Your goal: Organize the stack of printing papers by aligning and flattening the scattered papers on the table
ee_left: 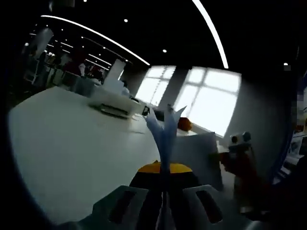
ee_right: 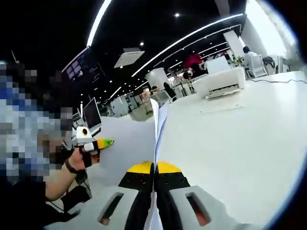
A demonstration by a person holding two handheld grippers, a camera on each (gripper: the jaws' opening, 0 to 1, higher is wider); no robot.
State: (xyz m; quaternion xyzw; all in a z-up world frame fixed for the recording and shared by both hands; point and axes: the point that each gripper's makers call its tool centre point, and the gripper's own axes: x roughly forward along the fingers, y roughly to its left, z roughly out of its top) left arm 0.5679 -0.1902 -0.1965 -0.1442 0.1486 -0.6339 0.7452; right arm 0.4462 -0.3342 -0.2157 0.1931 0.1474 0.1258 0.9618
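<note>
Papers (ee_left: pixel 165 132) edge-on, pinched between both tongs (ee_right: pixel 154 168).

My two cameras sit low, facing each other across the broad white table (ee_left: pixel 72 143); both look close along edge-on white paper sheets (ee_right: pixel 158 120).

White table (ee_right: pixel 249 143), white printer (ee_right: pixel 221 82) on it

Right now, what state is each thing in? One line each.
Left hand-held gripper: shut on the paper stack.
Right hand-held gripper: shut on the paper stack.
Paper stack: pinched edge-on between the jaws in both views, held up off the table; sheet ends at its far end splay unevenly.
Table: white, bare surface beneath the stack.
</note>
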